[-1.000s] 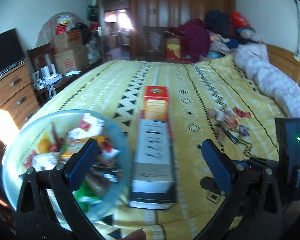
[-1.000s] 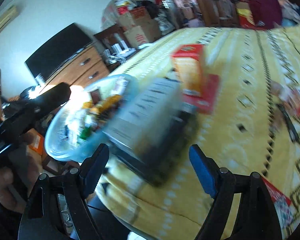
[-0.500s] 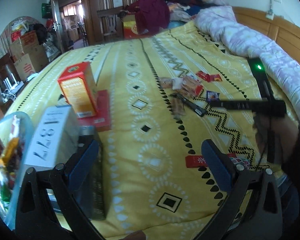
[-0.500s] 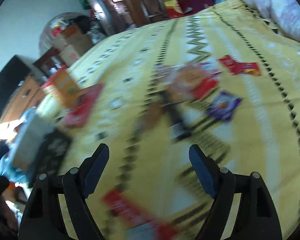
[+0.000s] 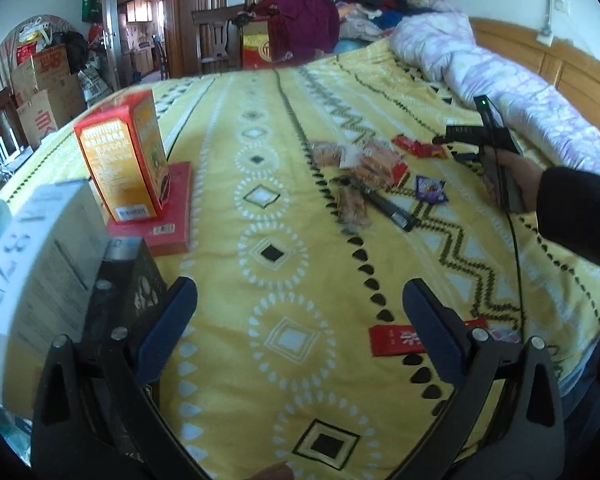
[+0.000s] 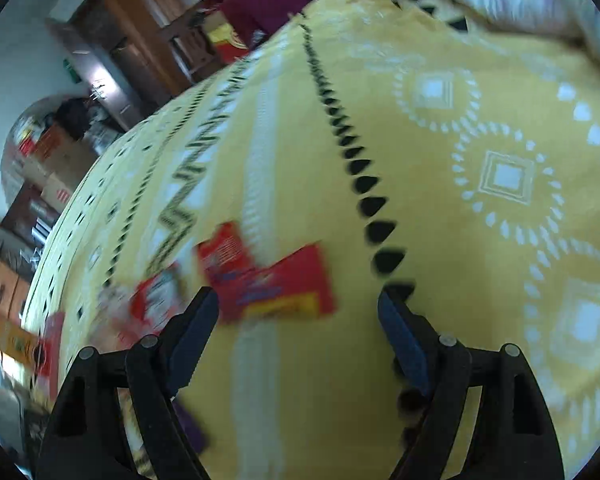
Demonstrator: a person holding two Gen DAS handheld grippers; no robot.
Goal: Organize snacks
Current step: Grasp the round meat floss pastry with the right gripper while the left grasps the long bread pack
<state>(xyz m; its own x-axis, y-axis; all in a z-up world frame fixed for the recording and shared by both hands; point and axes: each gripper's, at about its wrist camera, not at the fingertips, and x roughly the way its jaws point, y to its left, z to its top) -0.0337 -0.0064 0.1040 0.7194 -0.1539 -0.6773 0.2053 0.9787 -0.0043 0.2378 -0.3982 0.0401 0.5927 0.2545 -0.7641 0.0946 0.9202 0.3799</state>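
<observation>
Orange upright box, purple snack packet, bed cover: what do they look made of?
Orange upright box: looks like printed cardboard, slightly glossy; crisp folded edges, flat panels, barcode label.
Purple snack packet: probably plastic or foil film; shiny, crinkled, crimped edges.
Bed cover: woven or printed fabric, matte; soft wrinkles, no glare. Fibre can't be told.

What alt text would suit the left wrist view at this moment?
The open left tongs hover empty over a yellow patterned bedspread, with scattered snack packets ahead. An orange carton stands on a flat red box at left; the right tongs, in a hand, reach in from the right.
</observation>
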